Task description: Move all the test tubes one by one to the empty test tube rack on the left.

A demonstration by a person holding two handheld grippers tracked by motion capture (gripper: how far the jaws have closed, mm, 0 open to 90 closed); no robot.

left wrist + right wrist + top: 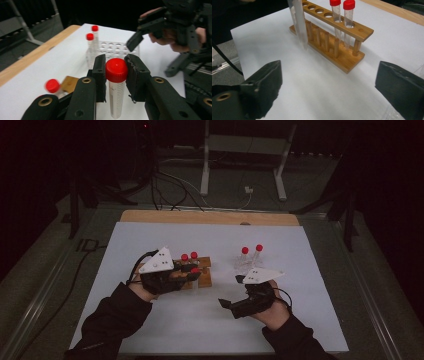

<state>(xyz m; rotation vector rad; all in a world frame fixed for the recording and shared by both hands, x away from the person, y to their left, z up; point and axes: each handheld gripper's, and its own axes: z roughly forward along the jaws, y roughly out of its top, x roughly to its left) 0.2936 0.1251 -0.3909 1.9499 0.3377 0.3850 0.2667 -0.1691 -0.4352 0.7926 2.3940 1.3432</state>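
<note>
Item 1, left: the left gripper (115, 72) is closed on a red-capped tube (116, 92), clamped just below the cap and carried clear of the wooden rack (202, 275), where 2 capped tubes (189, 257) are stood. Risk: the grip is high on the tube, so its free lower end may swing and strike the rack or those 2 tubes. Item 2, centre: the clear plastic rack (115, 50) with 2 red-capped tubes (251, 251) is stood near the right hand; a misjudged descent may tip it. Item 3, right: the right gripper (232, 292) is spread wide and empty, with nothing between its jaws; a collision with the left gripper is judged possible.
</note>
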